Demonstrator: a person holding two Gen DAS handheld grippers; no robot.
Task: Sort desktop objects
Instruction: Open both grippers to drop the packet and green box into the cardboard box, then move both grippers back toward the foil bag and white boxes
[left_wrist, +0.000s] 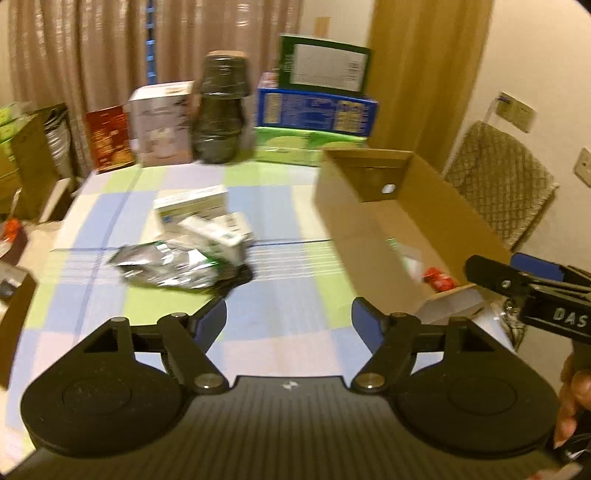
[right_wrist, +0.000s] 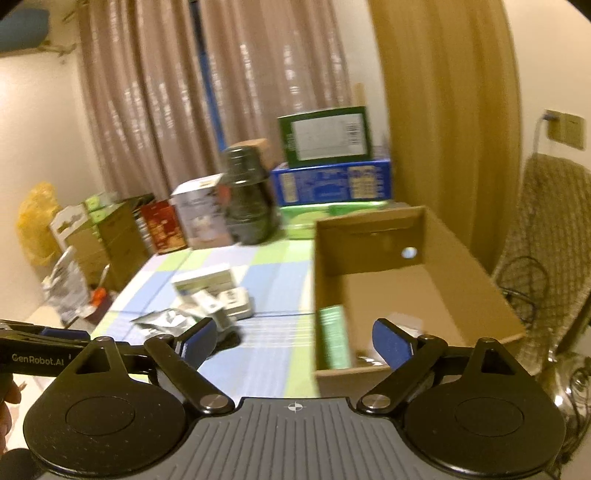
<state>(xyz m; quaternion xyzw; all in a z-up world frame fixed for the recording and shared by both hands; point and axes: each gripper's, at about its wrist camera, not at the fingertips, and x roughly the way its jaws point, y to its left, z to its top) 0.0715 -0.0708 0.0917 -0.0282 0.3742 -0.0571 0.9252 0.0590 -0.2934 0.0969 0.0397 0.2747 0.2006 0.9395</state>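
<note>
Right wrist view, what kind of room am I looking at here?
Probably a room in a home, used partly for storage: long curtains behind a table with a checked cloth, stacked product boxes along its far edge, and a padded chair by the wall.

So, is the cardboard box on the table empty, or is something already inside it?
Not empty. The cardboard box is open on top, with a green packet against its left wall and a small red item inside.

A home room; curtains (right_wrist: 207, 92), checked tablecloth (left_wrist: 273, 206), cushioned chair (left_wrist: 498, 177).
</note>
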